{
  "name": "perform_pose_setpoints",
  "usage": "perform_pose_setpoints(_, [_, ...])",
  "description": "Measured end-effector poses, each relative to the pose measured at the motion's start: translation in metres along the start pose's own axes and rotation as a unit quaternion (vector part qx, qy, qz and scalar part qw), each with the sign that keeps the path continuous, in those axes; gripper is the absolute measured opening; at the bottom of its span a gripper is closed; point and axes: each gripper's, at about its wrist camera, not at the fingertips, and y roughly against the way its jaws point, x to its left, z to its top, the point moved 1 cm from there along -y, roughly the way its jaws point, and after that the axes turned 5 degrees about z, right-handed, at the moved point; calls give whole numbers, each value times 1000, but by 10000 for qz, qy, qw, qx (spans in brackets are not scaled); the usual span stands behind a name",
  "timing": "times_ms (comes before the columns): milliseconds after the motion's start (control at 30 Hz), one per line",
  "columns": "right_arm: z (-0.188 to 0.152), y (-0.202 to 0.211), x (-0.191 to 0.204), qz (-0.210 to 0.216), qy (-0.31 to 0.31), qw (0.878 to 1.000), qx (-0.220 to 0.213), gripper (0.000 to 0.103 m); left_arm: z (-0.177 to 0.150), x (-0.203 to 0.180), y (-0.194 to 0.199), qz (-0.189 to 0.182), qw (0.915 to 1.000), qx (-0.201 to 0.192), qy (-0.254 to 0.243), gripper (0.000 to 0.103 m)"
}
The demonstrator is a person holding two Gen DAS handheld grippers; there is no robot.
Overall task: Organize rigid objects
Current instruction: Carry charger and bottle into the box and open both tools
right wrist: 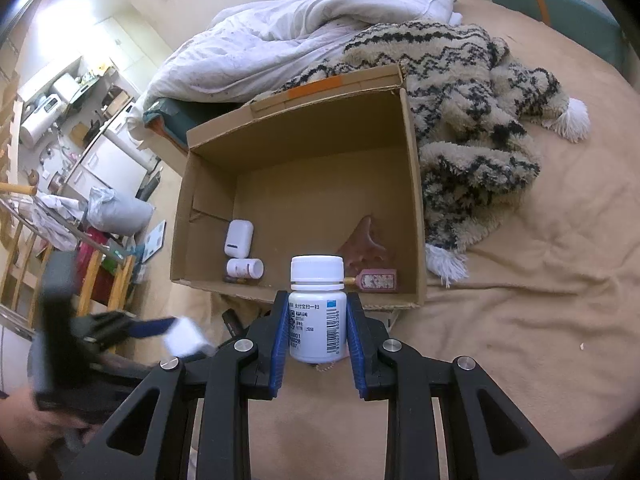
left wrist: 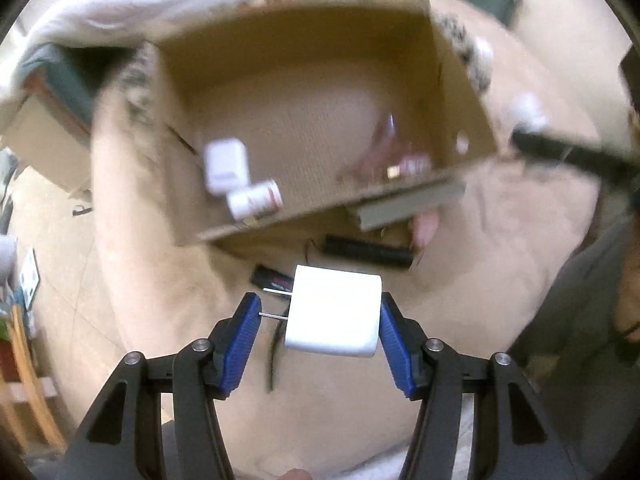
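Two claws were at work over a bed covered with a tan sheet (right wrist: 520, 300), each clamped on a white object. At the far left of the right wrist view, the left claw (right wrist: 160, 326) appeared only as a blur, with a white block at its blue tips and a hand (right wrist: 24, 420) below it. Seen from its own camera, the left claw (left wrist: 320, 316) held a white charger (left wrist: 334, 312) lying on its side: the right pad pressed against its flat end, while its two metal prongs pointed at the left pad. Whether those prongs actually touched that pad could not be told.

Beyond it, further up the frame, stood an open cardboard box (left wrist: 452, 80), blurred in this view. In the box's left near corner lay a white case (right wrist: 239, 238) with a small white bottle (right wrist: 245, 268) on its side just in front of it. Toward the right near corner lay a reddish comb-like piece (right wrist: 366, 242) and a small flat red bottle with a gold cap (right wrist: 378, 280).

On the sheet just outside the box's near wall lay a black cylinder (left wrist: 368, 250), a grey bar (left wrist: 412, 204) and a small dark item (left wrist: 272, 276), all apart from the charger.

Right of centre, the right claw (right wrist: 318, 326) gripped a white pill bottle (right wrist: 317, 312) upright by its labelled body, cap clear of the pads, in front of the box's near wall. A patterned fuzzy blanket (right wrist: 472, 92) and a white duvet (right wrist: 300, 32) lay beyond the box.
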Motion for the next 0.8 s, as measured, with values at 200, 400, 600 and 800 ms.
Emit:
perform_pose_setpoints(200, [-2,2,3,-75,88,9999,-31,28,3,13,48,335,9951,-706,602,55])
perform_pose_setpoints(400, [-3,0,6,-157,194,9997,-27,28,10,33,60,596,9864,-959,1197,55])
perform_pose_setpoints(600, [4,2,8,-258,348,9990,-141,28,21,44,59,729,9805,-1111,1449,55])
perform_pose_setpoints(800, [21,6,3,-255,355,9984,-363,28,41,44,52,791,9798,-1140,1440,55])
